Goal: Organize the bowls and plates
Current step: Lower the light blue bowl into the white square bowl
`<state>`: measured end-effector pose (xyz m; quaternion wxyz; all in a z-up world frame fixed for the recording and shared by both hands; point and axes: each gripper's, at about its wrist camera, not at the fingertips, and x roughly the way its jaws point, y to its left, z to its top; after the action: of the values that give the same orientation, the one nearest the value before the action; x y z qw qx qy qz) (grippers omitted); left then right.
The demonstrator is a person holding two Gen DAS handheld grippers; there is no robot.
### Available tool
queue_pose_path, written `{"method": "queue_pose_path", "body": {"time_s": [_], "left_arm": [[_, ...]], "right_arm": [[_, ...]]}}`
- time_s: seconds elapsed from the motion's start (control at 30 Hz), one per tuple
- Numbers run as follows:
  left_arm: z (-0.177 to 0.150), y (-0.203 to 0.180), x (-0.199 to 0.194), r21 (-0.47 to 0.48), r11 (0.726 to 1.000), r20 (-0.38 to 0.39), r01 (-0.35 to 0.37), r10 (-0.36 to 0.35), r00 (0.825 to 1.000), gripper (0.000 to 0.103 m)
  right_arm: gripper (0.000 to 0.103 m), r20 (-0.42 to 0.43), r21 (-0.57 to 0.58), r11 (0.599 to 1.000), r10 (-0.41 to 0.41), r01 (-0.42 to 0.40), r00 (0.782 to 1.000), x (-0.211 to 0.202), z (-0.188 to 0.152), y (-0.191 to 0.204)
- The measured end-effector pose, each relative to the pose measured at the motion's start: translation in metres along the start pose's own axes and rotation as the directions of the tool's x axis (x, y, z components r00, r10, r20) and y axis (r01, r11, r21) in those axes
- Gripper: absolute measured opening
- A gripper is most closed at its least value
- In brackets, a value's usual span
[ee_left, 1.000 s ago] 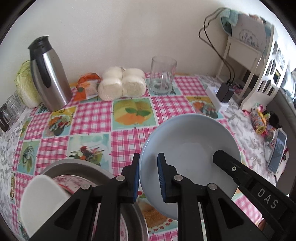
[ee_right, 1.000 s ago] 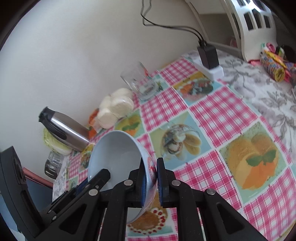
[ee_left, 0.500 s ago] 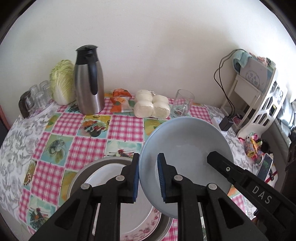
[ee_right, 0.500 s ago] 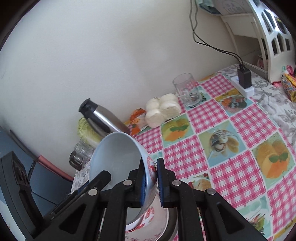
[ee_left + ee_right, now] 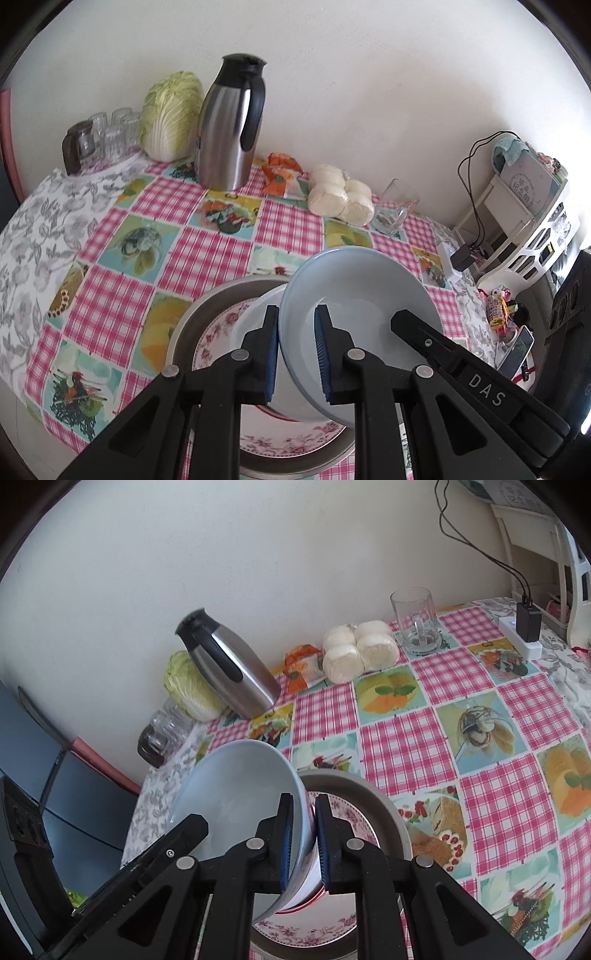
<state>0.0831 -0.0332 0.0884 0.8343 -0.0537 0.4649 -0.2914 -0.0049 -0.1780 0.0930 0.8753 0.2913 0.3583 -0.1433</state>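
Note:
A pale blue bowl [image 5: 362, 306] is held tilted by both grippers above a stack of dishes. My left gripper [image 5: 295, 354] is shut on the bowl's left rim. My right gripper [image 5: 303, 843] is shut on its right rim, and the bowl [image 5: 240, 797] fills the lower left of the right wrist view. Below lie a grey metal plate [image 5: 207, 306], a floral plate [image 5: 221, 328] on it and a white bowl [image 5: 251, 325] on that. The floral plate [image 5: 347, 812] and metal plate [image 5: 369, 786] also show in the right wrist view.
A steel thermos jug [image 5: 231, 125], a cabbage [image 5: 170, 114], small glasses [image 5: 103, 136], a snack packet [image 5: 282, 177], wrapped buns [image 5: 341, 199] and a glass mug [image 5: 395, 214] line the wall. A power strip [image 5: 452, 260] and white rack [image 5: 532, 221] stand right.
Both grippers carried the blue bowl left from the bare tablecloth to over the dish stack. The bowl now hangs above the white bowl.

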Motion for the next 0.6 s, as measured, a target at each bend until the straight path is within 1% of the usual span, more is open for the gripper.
{"method": "queue_pose_path", "body": {"time_s": [0.17,0.23,0.37,0.47,0.57,0.6], "left_arm": [[-0.003,0.014,0.009,-0.039,0.999,-0.025,0.004,-0.005,1.000,0.018],[-0.003,0.016,0.011,-0.041,0.999,-0.026,0.002,-0.003,1.000,0.015],[-0.005,0.020,0.017,-0.043,0.999,-0.038,-0.009,0.007,0.999,0.011],[-0.006,0.022,0.021,-0.041,0.999,-0.046,-0.026,0.024,0.999,0.010],[-0.006,0.026,0.020,-0.043,0.998,-0.035,-0.043,0.042,0.999,0.009],[-0.005,0.027,0.019,-0.046,0.998,-0.031,-0.039,0.037,0.999,0.008]], "right_arm": [[0.015,-0.037,-0.018,1.000,-0.022,0.022,0.999,0.013,-0.005,0.005],[0.015,-0.046,-0.022,0.999,-0.031,0.030,0.998,0.017,-0.007,0.006],[0.015,-0.057,-0.017,0.999,-0.048,0.047,0.997,0.022,-0.008,0.006],[0.017,-0.056,-0.014,0.998,-0.056,0.055,0.997,0.024,-0.008,0.005],[0.016,-0.052,-0.017,0.999,-0.049,0.048,0.997,0.023,-0.008,0.005],[0.016,-0.049,-0.020,0.999,-0.045,0.045,0.998,0.022,-0.008,0.006]]}}
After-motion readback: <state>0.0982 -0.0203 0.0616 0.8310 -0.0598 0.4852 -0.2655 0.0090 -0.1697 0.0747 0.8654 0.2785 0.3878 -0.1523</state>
